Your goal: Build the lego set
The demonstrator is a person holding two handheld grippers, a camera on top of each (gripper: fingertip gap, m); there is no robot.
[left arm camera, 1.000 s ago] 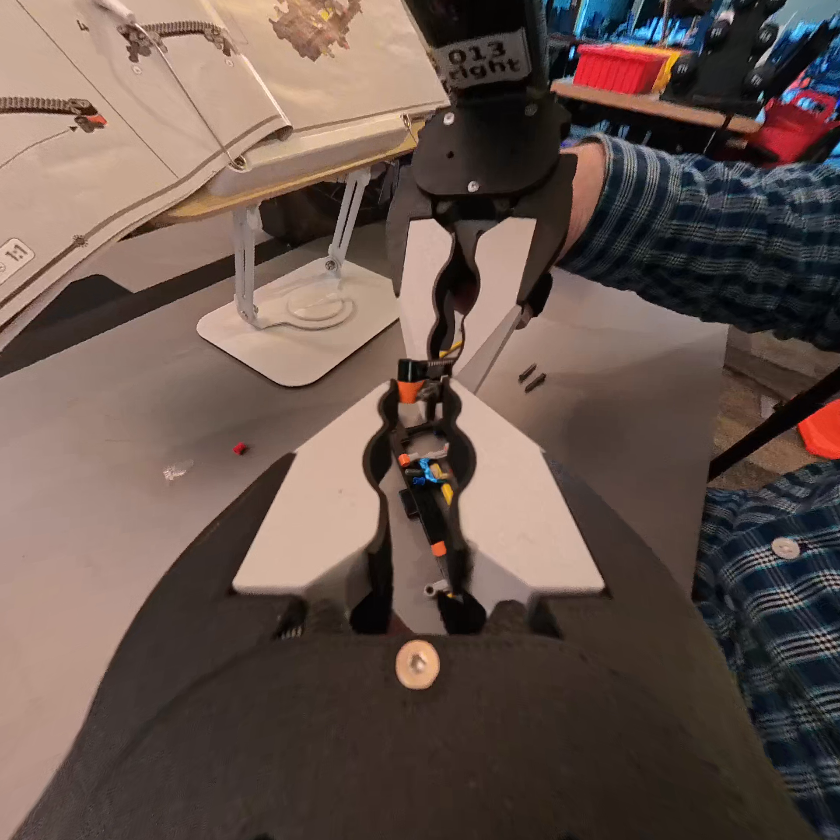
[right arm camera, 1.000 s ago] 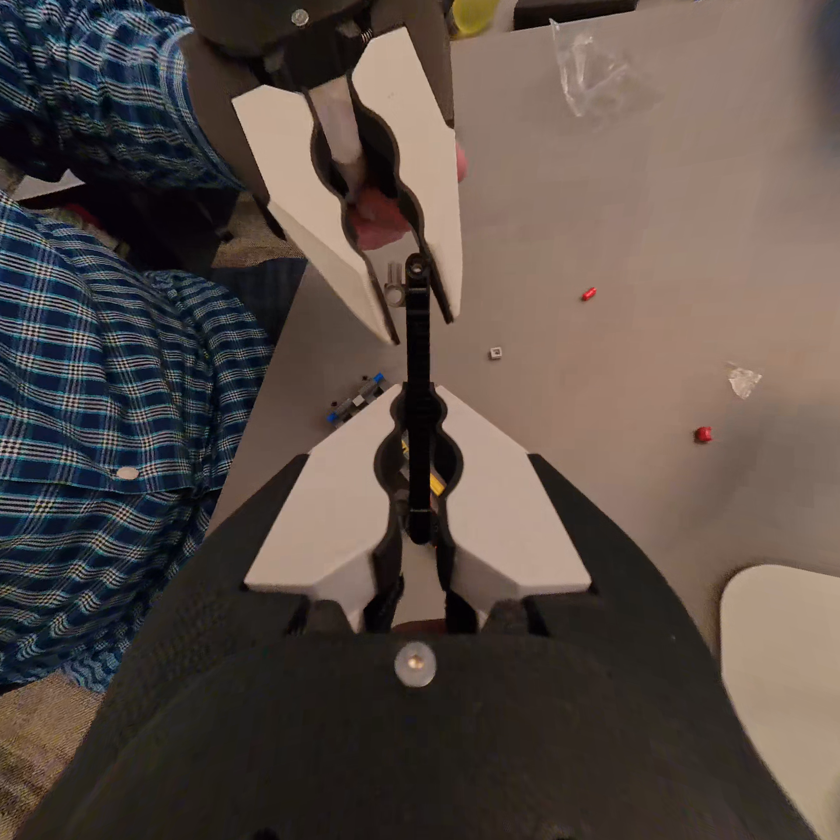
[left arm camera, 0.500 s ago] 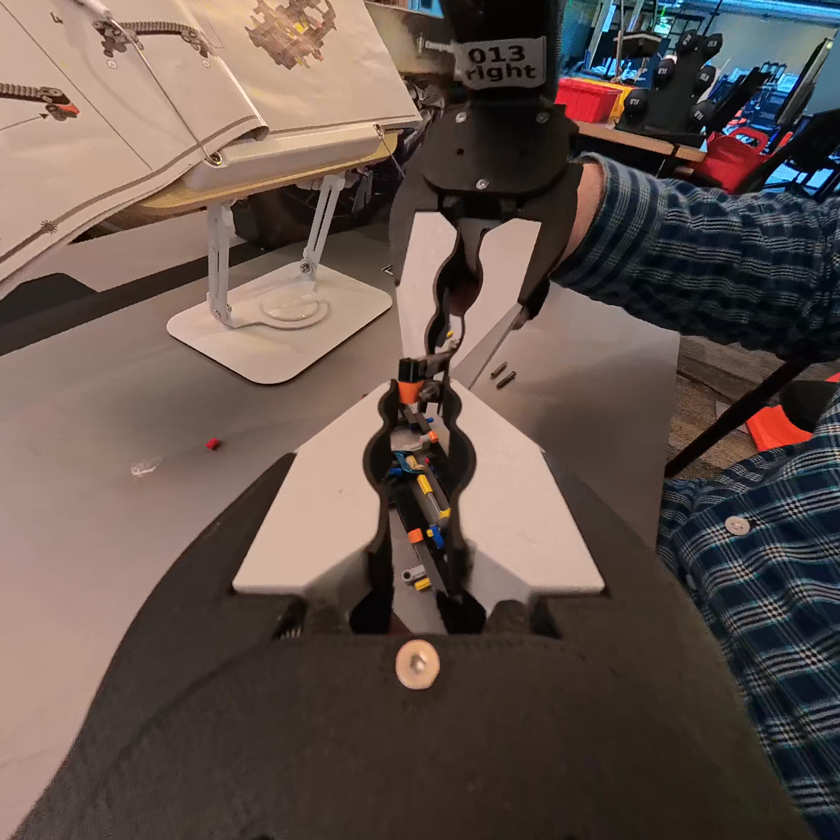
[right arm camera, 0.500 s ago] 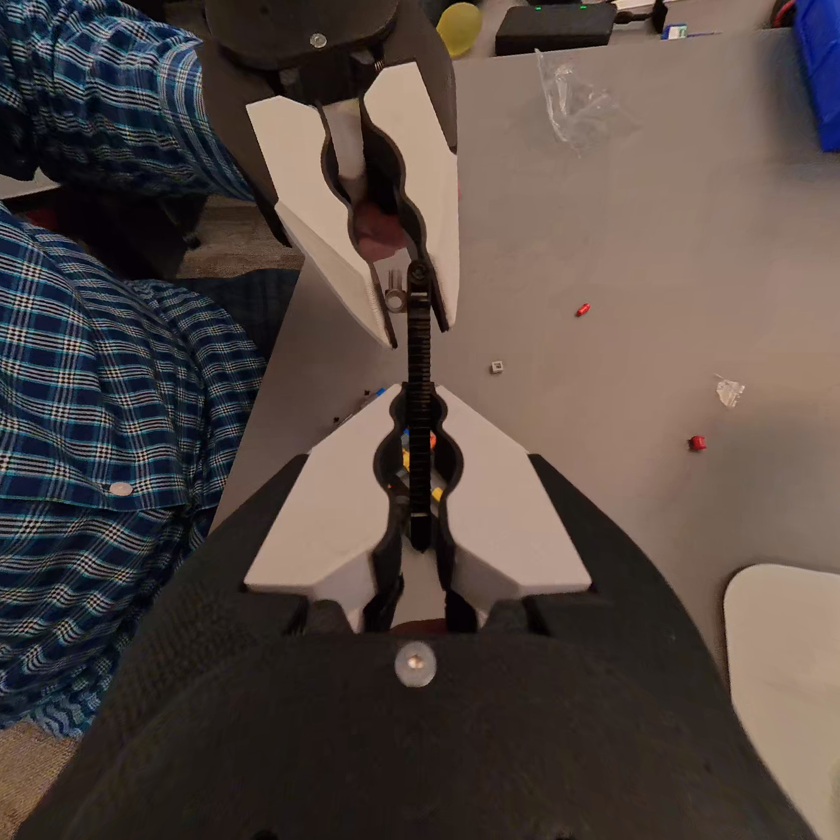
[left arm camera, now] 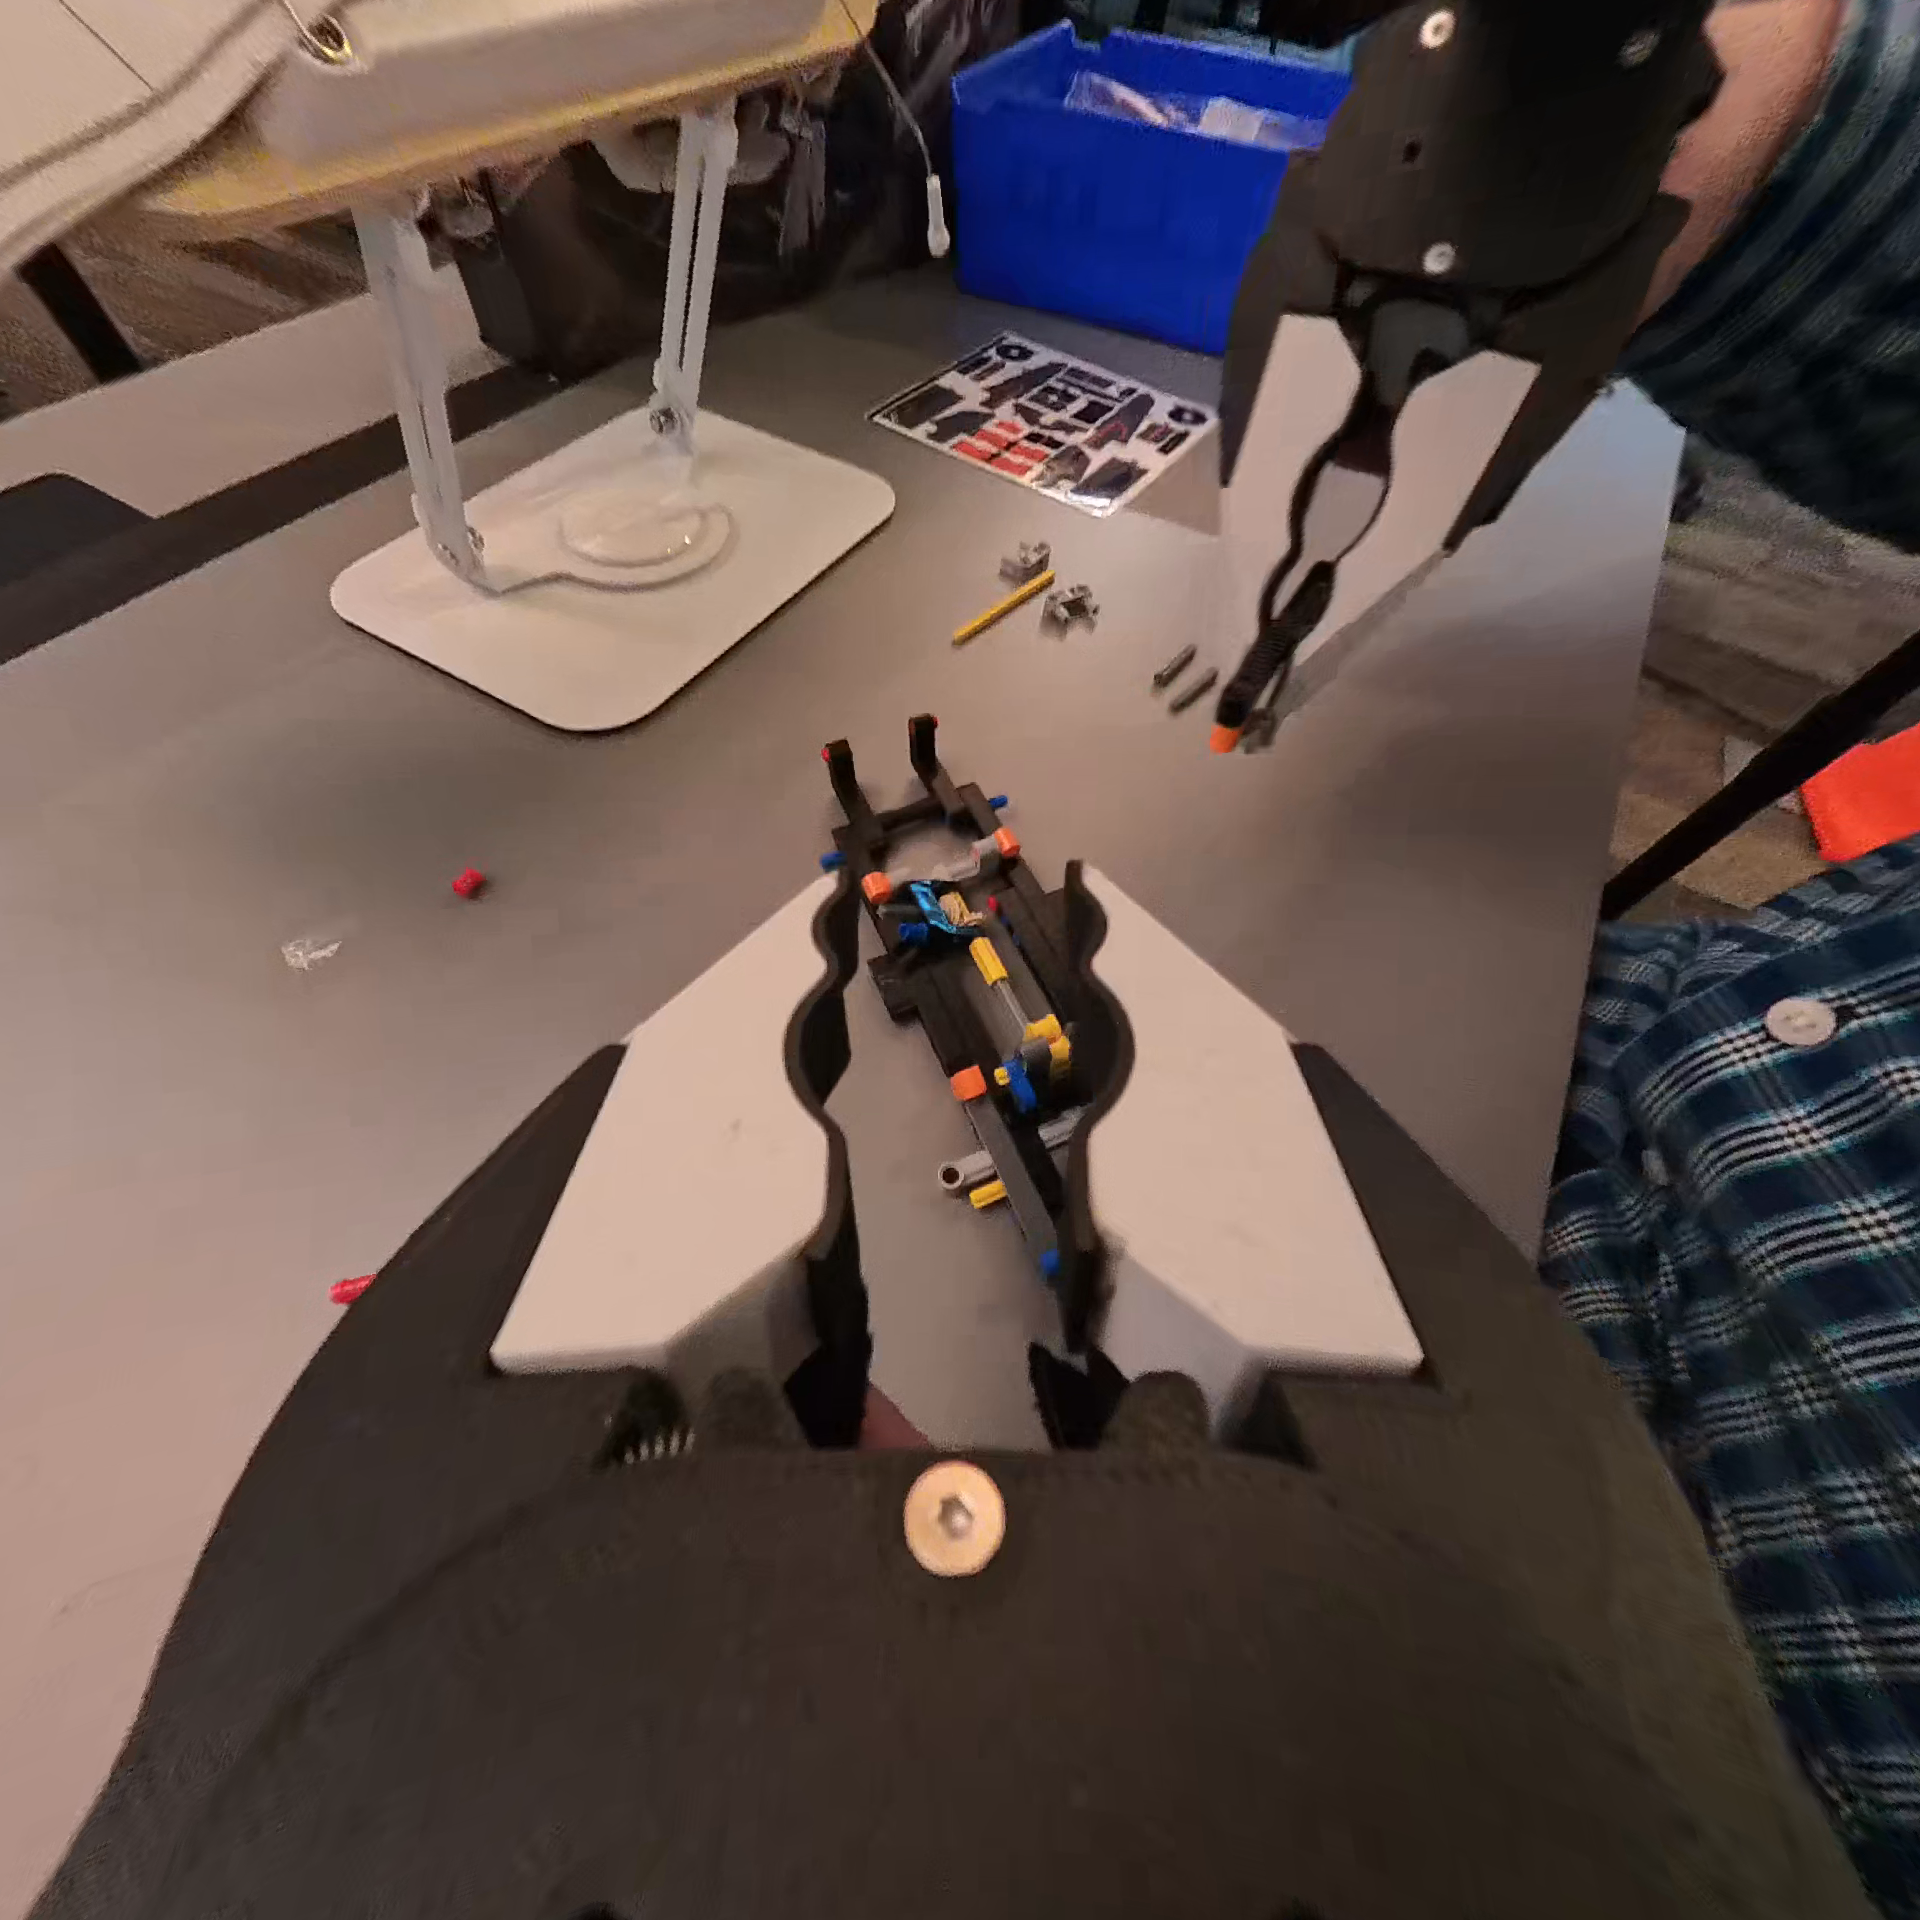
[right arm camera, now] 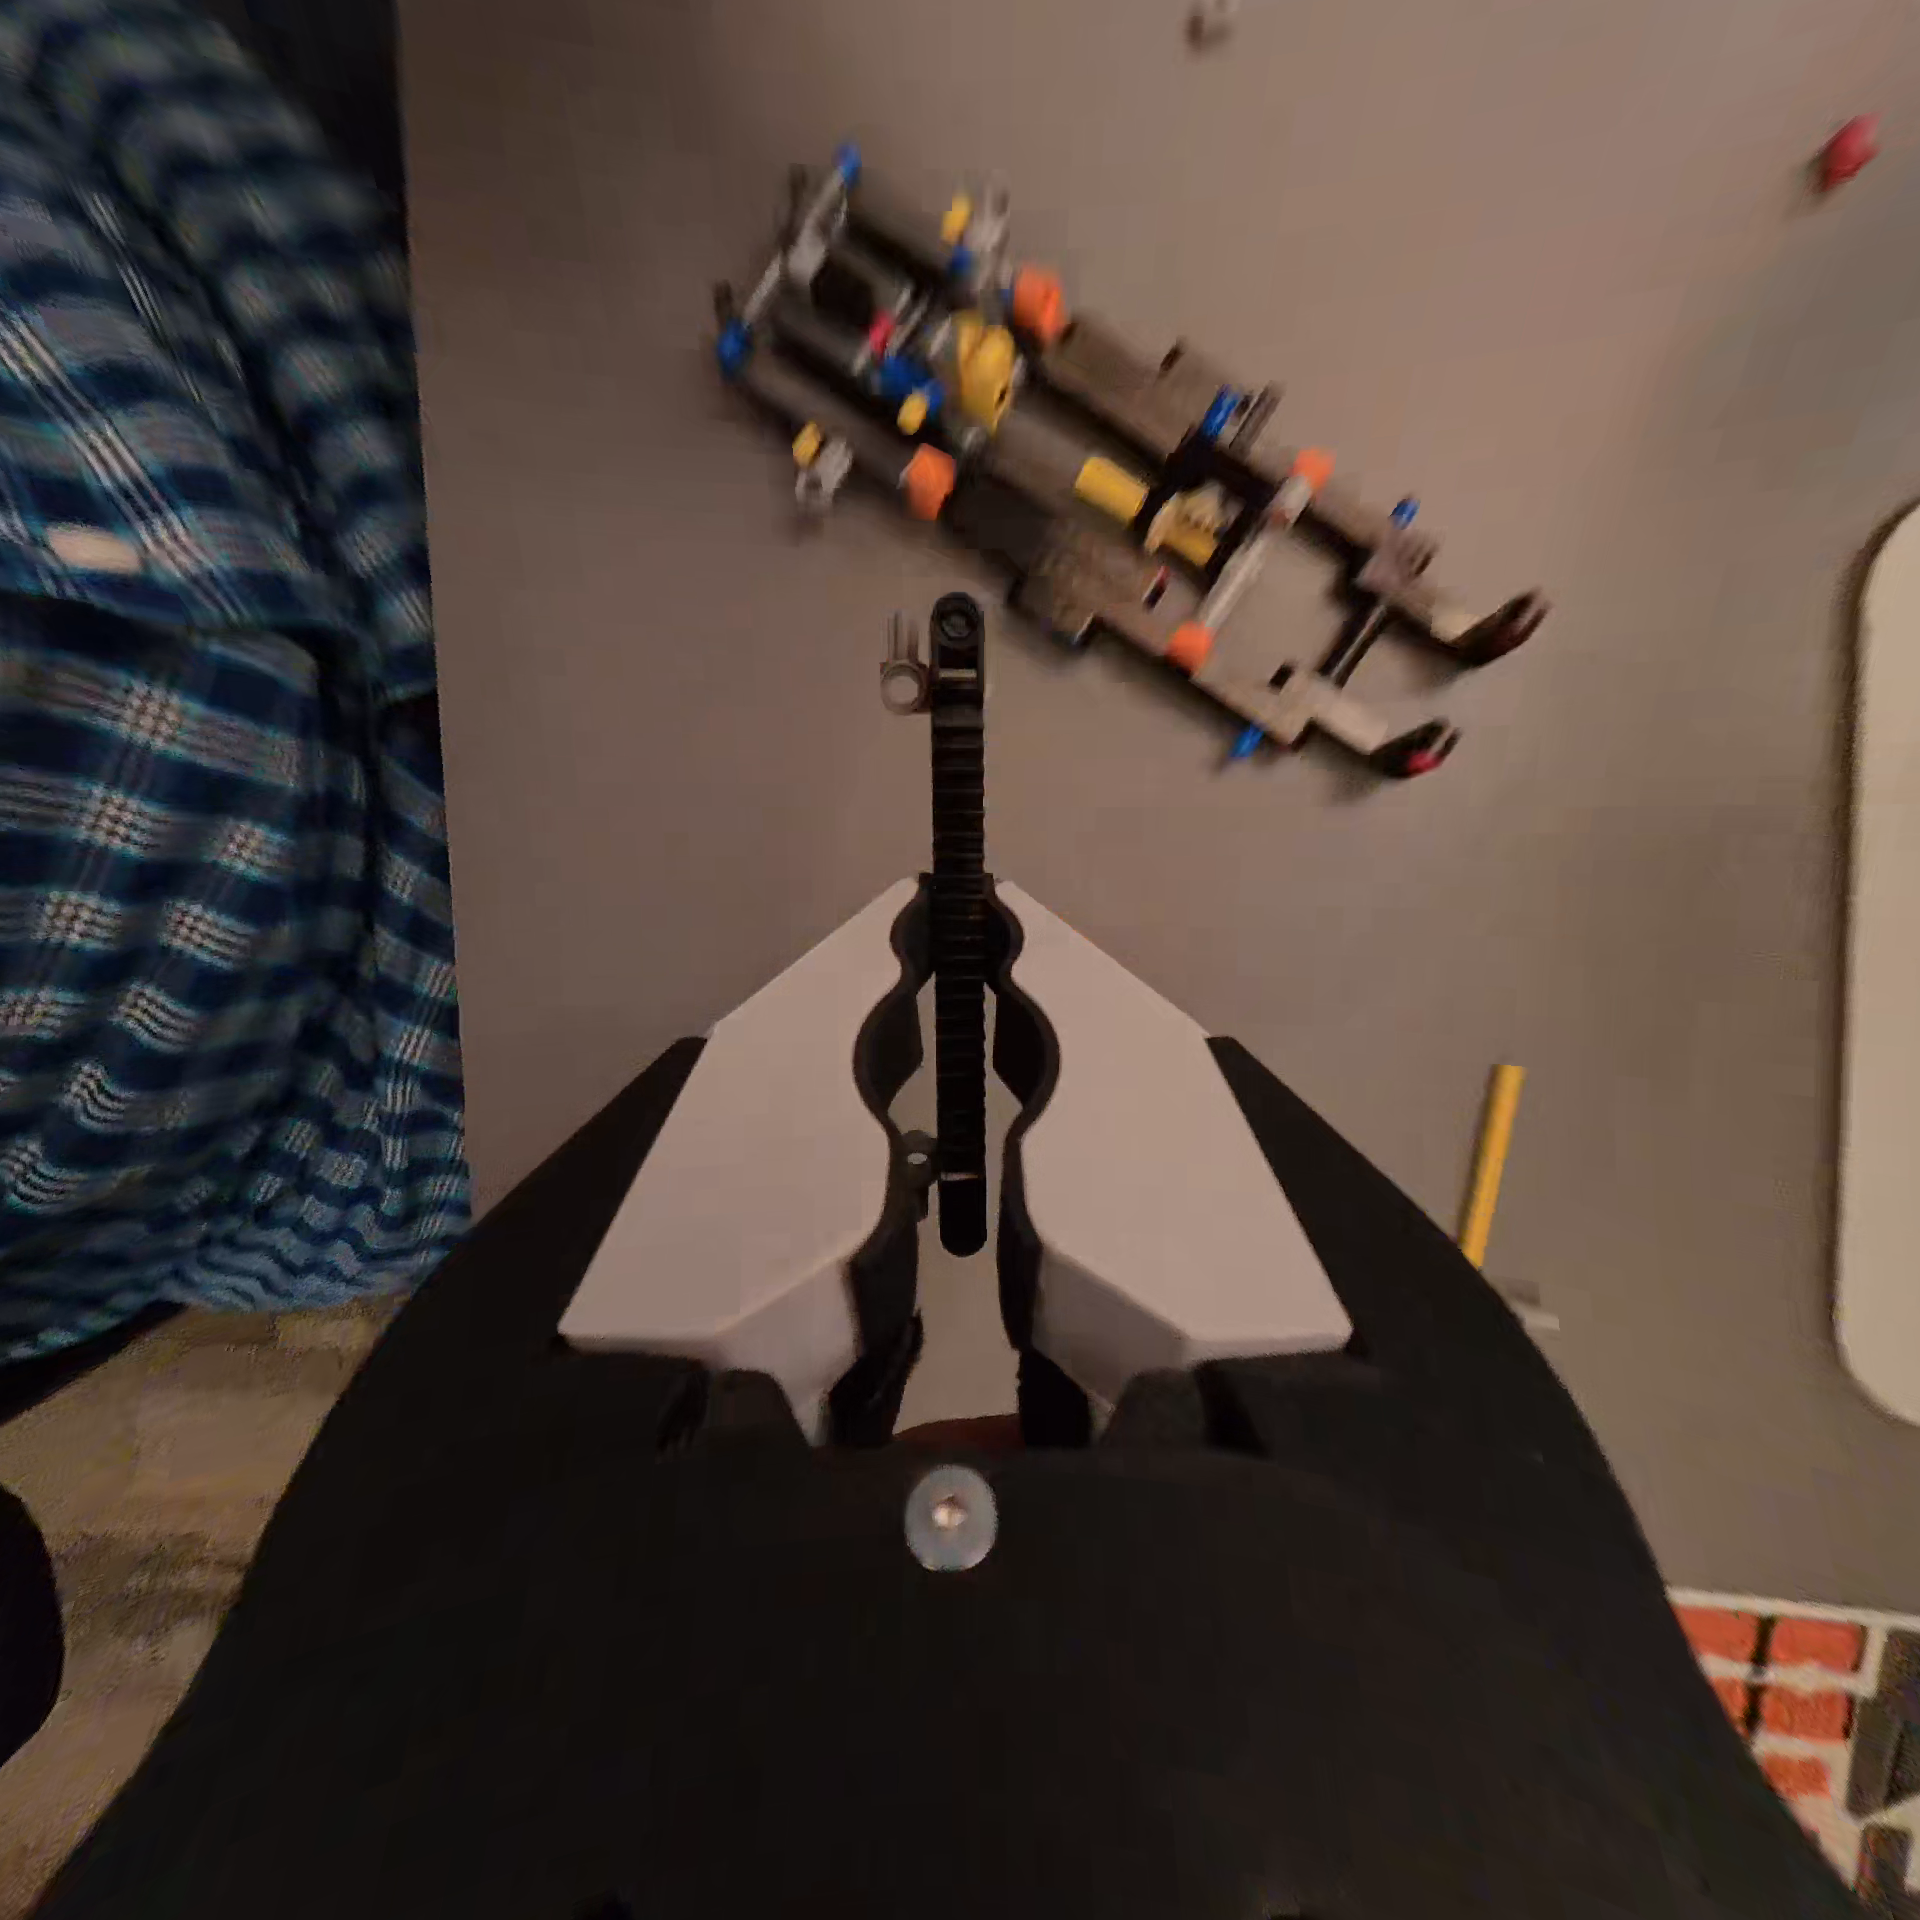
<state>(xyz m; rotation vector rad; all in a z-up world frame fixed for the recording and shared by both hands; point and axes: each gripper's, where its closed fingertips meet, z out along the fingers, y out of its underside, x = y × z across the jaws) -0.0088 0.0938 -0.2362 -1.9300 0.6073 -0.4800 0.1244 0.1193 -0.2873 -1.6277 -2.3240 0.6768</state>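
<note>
The grey table [left arm camera: 260,790] fills both views. In the left wrist view, the white book-stand base [left arm camera: 613,566] sits upper left, a blue bin [left arm camera: 1101,208] at the top and a sticker sheet [left arm camera: 1044,421] just below the bin. The long black lego chassis [left arm camera: 966,977] lies flat at centre, running between the fingers of the left gripper [left arm camera: 956,899], which stand parted around it; whether they touch it I cannot tell. At upper right the right gripper [left arm camera: 1273,681] hangs above the table, well apart from the chassis, clamped on a black ribbed lego rod [right arm camera: 958,914] with an orange tip [left arm camera: 1226,736]. A yellow axle [left arm camera: 1003,608] lies right of the base.
</note>
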